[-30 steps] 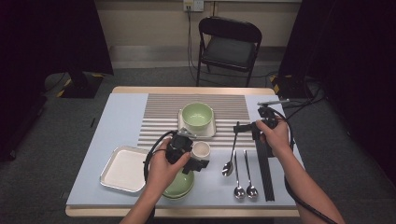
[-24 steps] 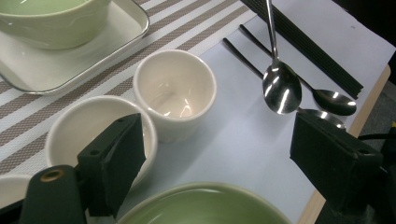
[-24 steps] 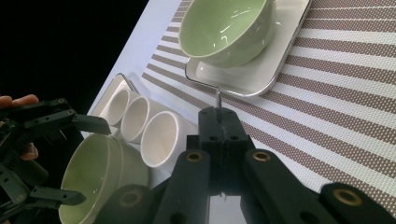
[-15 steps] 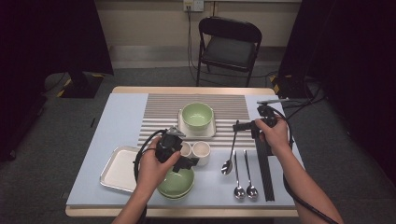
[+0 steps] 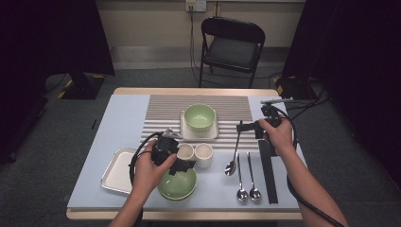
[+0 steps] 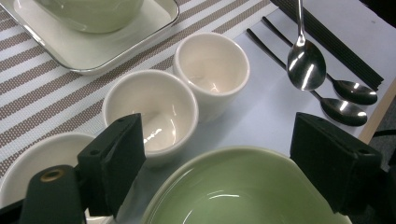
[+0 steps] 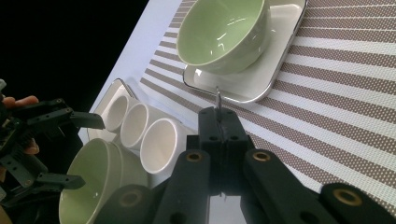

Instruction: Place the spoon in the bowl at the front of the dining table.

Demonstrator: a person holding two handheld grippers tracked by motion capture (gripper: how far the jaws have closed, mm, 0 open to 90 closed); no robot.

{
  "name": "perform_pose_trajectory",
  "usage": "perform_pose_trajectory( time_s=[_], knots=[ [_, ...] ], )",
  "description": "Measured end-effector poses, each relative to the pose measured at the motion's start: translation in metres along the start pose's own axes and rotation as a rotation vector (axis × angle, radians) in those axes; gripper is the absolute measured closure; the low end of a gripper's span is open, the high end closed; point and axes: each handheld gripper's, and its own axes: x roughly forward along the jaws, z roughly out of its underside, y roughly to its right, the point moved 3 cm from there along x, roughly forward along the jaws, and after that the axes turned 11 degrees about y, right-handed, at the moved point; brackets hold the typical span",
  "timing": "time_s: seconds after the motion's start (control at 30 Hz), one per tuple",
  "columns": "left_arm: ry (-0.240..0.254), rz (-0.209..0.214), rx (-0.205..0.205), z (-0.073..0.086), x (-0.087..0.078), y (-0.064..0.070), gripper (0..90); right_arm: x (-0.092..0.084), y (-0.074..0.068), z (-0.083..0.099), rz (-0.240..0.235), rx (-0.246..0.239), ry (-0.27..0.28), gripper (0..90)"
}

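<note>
Our right tool (image 5: 242,127) level, clamped on spoon (image 5: 233,153) handle, spoon hanging bowl-down over desk (image 5: 118,118), our left tool (image 5: 182,166) open astride green bowl (image 5: 177,185)

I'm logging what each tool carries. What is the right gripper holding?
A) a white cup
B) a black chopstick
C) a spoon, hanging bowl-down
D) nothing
C: the right gripper has its jaws shut on the handle of a spoon, whose bowl hangs above the table.
</note>
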Motion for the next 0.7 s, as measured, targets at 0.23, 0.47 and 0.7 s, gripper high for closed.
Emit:
perform_pose_trajectory(
  time_s=[0.23, 0.47, 0.7],
  knots=[
    [0.008, -0.015, -0.007, 0.003, -0.007, -0.006, 17.5, 0.002, -0.002, -0.005, 0.001, 0.001, 0.003, 90.0],
    [0.012, -0.023, -0.006, 0.006, -0.011, -0.010, 17.5, 0.003, -0.004, -0.008, 0.008, 0.004, -0.002, 90.0],
    [0.006, -0.023, -0.005, 0.009, -0.012, -0.013, 17.6, 0.004, -0.003, -0.012, 0.021, 0.007, 0.003, 90.0]
  ],
)
